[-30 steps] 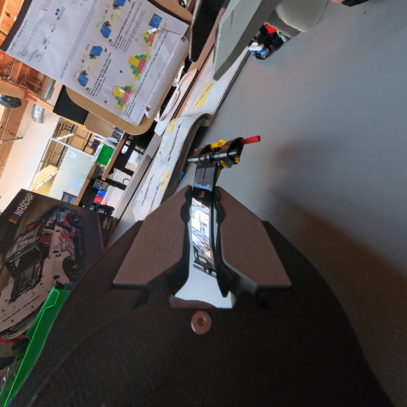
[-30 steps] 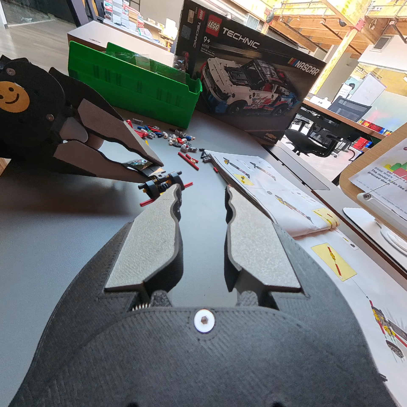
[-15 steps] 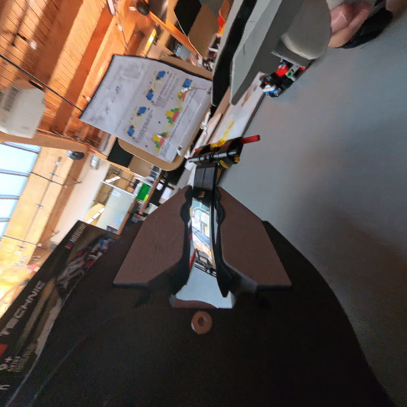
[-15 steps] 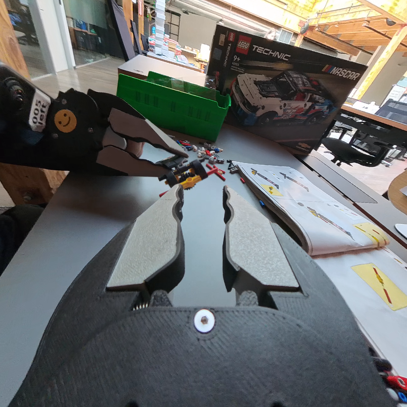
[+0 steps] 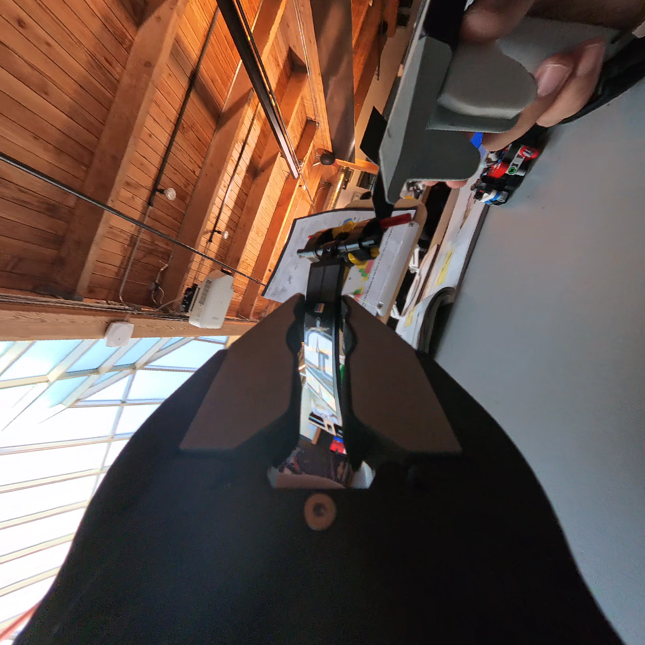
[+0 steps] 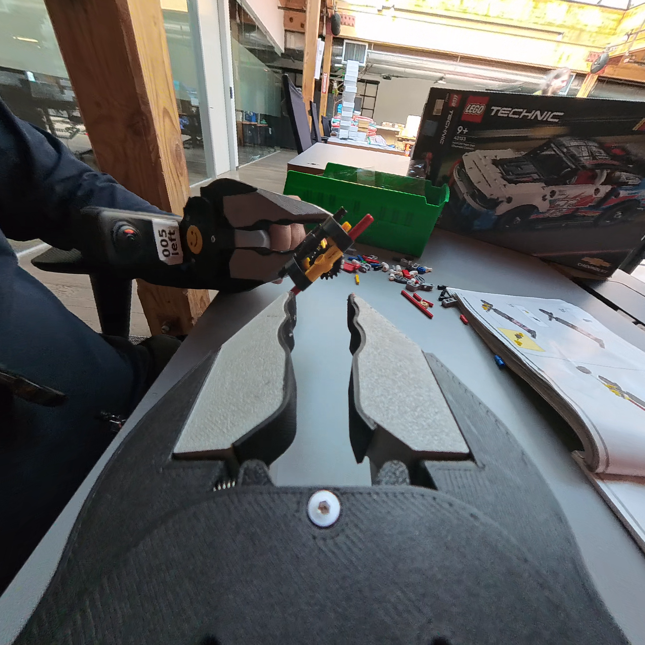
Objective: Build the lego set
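Observation:
My left gripper (image 5: pixel 323 307) is shut on a small toy-brick assembly (image 5: pixel 340 244): a black panel with black and yellow parts and a red axle across its far end. In the right wrist view the left gripper (image 6: pixel 275 241) holds this assembly (image 6: pixel 321 251) tilted in the air above the grey table (image 6: pixel 488 265). My right gripper (image 6: pixel 319 303) is open and empty just below and in front of it; its left fingertip (image 6: pixel 289 303) is close to the red axle's lower end. The right gripper's grey fingers (image 5: pixel 429 146) show at the top right of the left wrist view.
Loose small parts (image 6: pixel 394 268) and red axles (image 6: pixel 417 303) lie on the table. A green bin (image 6: pixel 366 206) and a toy car box (image 6: pixel 537 167) stand behind. An open instruction booklet (image 6: pixel 558 356) lies at the right. A partly built model (image 5: pixel 502 174) sits on the table. My hands' fingertips stand some 5 centimetres from each other.
The left gripper has lifted and tilted up with the assembly still in its grasp. The right gripper's jaws have narrowed and it has drawn back under the assembly.

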### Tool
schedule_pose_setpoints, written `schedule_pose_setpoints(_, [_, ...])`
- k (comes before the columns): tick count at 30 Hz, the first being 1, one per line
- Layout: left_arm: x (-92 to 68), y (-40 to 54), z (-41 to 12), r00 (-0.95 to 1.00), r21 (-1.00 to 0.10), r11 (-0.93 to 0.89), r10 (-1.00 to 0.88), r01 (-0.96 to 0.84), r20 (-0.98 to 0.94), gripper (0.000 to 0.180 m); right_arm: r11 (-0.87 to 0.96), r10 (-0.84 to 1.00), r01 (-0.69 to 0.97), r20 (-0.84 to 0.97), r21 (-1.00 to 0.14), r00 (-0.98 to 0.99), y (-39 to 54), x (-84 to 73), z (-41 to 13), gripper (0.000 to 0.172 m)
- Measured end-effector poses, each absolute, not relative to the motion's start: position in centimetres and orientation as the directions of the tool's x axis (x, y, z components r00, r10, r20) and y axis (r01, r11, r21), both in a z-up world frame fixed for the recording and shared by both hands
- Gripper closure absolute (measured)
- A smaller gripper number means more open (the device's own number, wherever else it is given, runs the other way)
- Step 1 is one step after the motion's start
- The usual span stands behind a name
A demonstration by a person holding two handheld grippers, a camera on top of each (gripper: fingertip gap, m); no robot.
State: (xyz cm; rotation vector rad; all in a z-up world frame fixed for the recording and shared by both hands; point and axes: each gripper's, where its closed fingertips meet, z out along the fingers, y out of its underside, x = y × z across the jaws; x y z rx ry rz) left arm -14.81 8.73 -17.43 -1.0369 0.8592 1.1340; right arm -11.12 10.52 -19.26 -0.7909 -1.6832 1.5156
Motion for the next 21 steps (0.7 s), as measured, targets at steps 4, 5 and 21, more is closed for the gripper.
schedule_pose_setpoints(4, [-13.9,8.9,-17.8,0.214,-0.189,0.112,0.279,-0.975,-0.936,0.165,0.119,0.814,-0.028,0.114,-0.992,-0.569,10.1,-10.9,-19.3,0.144])
schedule_pose_setpoints(5, [-14.0,8.9,-17.9,0.213,-0.190,0.110,0.275,-0.976,-0.938,0.165,0.122,0.813,-0.027,0.115,-0.992,-0.571,10.1,-10.9,-19.3,0.144])
schedule_pose_setpoints(21, [-15.5,9.5,-18.7,0.435,-0.420,0.117,0.164,-0.900,-0.886,0.165,0.133,0.809,-0.030,0.126,-0.991,-0.574,10.1,-10.9,-19.5,0.146])
